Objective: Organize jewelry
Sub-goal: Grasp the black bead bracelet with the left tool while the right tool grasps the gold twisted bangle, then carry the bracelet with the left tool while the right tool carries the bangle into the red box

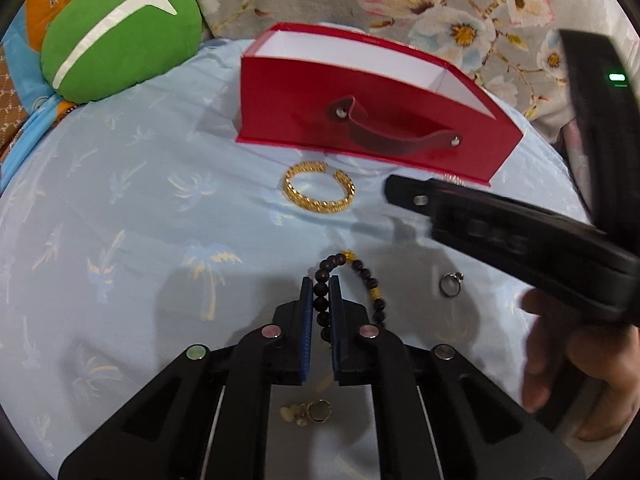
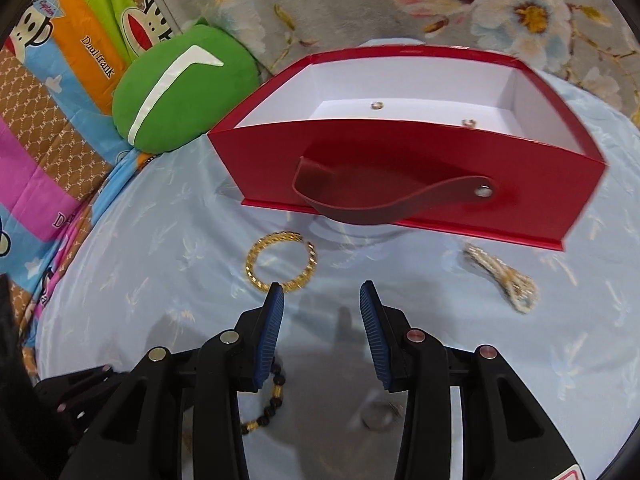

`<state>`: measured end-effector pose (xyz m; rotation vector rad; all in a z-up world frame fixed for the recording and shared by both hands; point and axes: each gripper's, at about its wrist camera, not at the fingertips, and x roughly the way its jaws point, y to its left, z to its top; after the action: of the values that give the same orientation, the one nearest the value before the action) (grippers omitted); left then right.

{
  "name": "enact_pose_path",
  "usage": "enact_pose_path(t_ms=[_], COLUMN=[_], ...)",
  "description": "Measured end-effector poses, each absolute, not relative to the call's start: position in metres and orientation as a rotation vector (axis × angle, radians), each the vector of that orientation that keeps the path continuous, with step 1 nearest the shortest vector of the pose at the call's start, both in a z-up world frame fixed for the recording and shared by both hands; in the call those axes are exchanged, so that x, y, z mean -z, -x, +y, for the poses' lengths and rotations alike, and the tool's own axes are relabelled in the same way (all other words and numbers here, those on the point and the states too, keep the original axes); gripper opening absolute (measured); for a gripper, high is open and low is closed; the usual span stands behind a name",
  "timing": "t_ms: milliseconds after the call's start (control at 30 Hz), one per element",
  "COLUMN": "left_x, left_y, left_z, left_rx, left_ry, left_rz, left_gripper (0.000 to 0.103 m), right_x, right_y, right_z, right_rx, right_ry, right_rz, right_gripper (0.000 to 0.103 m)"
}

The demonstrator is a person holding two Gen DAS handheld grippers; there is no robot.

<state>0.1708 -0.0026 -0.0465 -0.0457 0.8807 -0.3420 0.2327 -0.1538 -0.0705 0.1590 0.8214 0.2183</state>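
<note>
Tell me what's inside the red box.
The red box has white walls and floor; only two metal rivet backs show inside, no jewelry visible. Its front wall hides the near strip of the floor.

A pale blue sheet printed with palm trees covers the bed. Behind it hangs grey floral fabric. A green cushion rests against cartoon-striped bedding.
</note>
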Motion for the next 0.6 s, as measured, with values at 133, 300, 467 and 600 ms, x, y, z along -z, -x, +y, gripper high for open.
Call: enact_pose_path(t_ms=[133,300,467,600], left_x=[0.037,0.032,0.031,0.028], left_y=[-0.17,-0.172,-0.176,-0.176], left_z=[0.009,0.017,0.023,0.025], left_rx=[0.333,0.325,0.317,0.311], left_ry=[0.06,0.08,0.093,0.099], left_rz=[0.862,0.855,0.854,0.849], left_gripper=[0.007,0.007,0.006,0.007], right_x=[0.078,0.088,0.094,0.089], right_y=[-0.257,-0.274,-0.274,-0.264], right_z=[-0.139,-0.13,-0.132,-0.14], right_rx=[-0.225,-0.202,-0.185,-0.188], right_ry=[-0.151,-0.118,-0.111,-0.136], right_rz=[0.854,0.897,0.901,0.87], right_gripper=[0.036,0.019,0.004,0.003])
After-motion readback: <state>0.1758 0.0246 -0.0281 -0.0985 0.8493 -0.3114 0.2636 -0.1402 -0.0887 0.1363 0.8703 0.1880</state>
